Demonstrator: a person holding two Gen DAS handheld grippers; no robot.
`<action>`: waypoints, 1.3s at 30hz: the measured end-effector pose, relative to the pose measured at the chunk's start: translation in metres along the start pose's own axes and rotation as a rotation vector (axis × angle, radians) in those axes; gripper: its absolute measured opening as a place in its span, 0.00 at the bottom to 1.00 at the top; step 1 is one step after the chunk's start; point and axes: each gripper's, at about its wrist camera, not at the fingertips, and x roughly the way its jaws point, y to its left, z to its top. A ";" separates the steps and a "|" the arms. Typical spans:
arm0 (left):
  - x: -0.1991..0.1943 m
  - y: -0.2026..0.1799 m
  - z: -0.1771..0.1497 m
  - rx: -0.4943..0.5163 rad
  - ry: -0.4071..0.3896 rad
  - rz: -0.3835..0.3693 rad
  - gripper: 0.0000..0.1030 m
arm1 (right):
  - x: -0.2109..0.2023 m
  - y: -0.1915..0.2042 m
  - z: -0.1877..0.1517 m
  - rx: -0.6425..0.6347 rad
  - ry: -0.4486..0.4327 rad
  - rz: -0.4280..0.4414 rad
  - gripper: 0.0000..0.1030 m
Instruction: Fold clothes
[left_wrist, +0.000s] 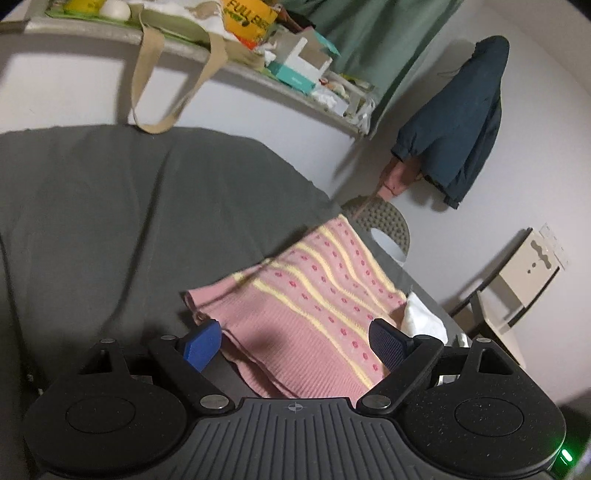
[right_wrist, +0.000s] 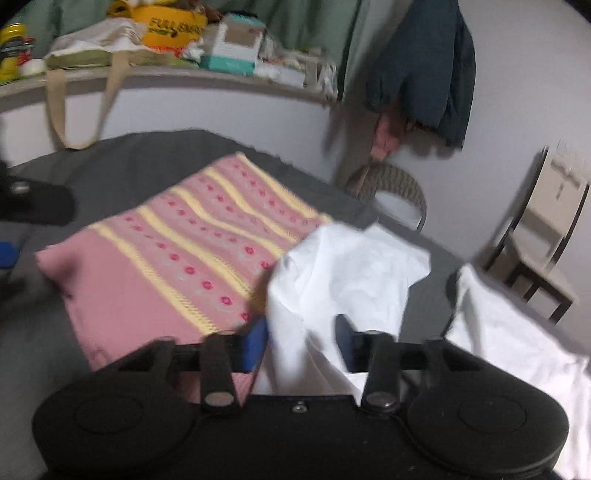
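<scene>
Fingers of the left gripper (left_wrist: 293, 345) stand spread wide, clamping nothing, with the near edge of the folded pink knit sweater (left_wrist: 306, 306) lying between and just beyond them on the grey sheet (left_wrist: 110, 221). The right gripper (right_wrist: 301, 345) is parted too, with white cloth (right_wrist: 343, 273) bunched between its fingers, overlapping the sweater's right edge. Farther off, a cluttered shelf (right_wrist: 207, 79) and a hanging dark jacket (left_wrist: 461, 122).

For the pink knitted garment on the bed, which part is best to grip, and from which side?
Grip the plain pink hem corner of the pink knitted garment, nearest the open left claw. Come from the near left side, low along the grey sheet: that edge lies flat and free, while white cloth overlaps the right side.
</scene>
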 end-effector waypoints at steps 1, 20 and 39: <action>0.001 -0.001 0.000 0.003 0.005 -0.005 0.85 | 0.001 -0.006 0.000 0.018 0.003 0.025 0.05; -0.007 -0.013 -0.001 -0.019 0.028 -0.081 0.85 | -0.113 -0.202 -0.097 0.707 -0.090 -0.079 0.43; 0.017 -0.018 -0.014 0.063 0.070 -0.067 0.85 | 0.070 -0.061 0.011 -0.490 0.127 -0.243 0.02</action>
